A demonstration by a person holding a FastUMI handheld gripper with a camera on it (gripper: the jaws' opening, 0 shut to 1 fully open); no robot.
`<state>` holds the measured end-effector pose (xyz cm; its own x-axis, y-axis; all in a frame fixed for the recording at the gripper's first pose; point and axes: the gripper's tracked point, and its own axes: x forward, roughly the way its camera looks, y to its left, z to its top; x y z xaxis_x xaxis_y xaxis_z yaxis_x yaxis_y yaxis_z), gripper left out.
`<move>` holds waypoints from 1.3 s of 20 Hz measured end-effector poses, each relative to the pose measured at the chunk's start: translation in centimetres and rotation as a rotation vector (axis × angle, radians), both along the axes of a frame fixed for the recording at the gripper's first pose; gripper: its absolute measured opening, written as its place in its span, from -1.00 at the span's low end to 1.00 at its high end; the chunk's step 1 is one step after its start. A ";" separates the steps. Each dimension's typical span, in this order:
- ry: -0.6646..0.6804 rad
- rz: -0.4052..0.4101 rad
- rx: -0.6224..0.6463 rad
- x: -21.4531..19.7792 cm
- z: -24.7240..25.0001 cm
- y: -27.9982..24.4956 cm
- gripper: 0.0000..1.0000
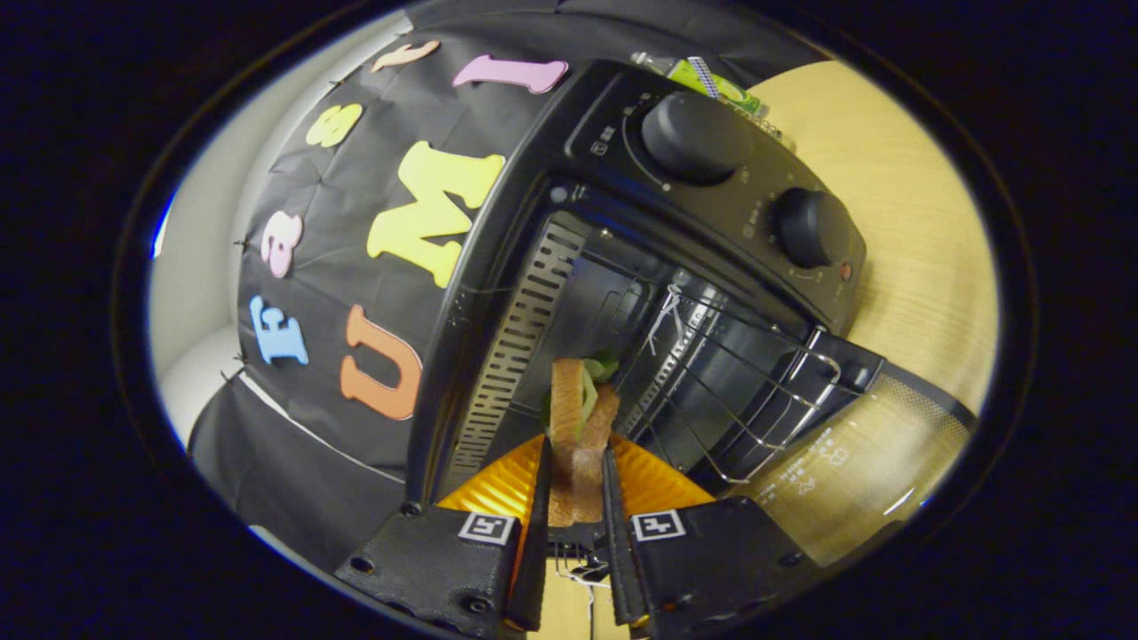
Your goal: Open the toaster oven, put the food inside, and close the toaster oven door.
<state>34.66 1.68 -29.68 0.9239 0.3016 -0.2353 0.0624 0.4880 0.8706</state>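
The gripper [574,484] is clamped on a sandwich [578,427], both fingers pressing its bread slices. The sandwich sits at the mouth of the open toaster oven [711,222], beside the wire rack [738,373]. The glass door [853,462] hangs folded down over the wooden table [916,222].

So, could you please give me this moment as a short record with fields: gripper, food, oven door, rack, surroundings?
gripper: gripper shut on the sandwich, one finger on each side
food: sandwich, held on edge, green filling showing, in front of the oven opening
oven door: glass door open, folded down
rack: wire rack inside the toaster oven, bare
surroundings: wooden table; green bottle behind the oven
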 end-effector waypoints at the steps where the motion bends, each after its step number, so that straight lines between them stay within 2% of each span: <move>1: -0.001 0.003 -0.030 0.4 -0.1 0.2 -0.31; 7: -0.028 -0.002 -0.203 2.0 -0.1 0.1 -0.30; 11: 0.000 -0.026 -0.374 2.1 -1.0 -1.2 -0.14; 14: 0.032 -0.058 -0.586 2.3 -1.3 -2.6 0.48; 16: 0.043 -0.001 -0.735 1.5 -1.2 -2.2 0.89; 19: 0.018 -0.009 -0.854 0.4 -0.6 -2.6 0.95; 22: 0.013 0.023 -0.920 -1.6 -0.7 -2.2 0.96; 26: -0.028 0.037 -1.014 -5.8 -0.8 -2.5 0.96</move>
<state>28.86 -0.81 -30.49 0.9270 0.0004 -0.3750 0.0179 0.9988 0.0454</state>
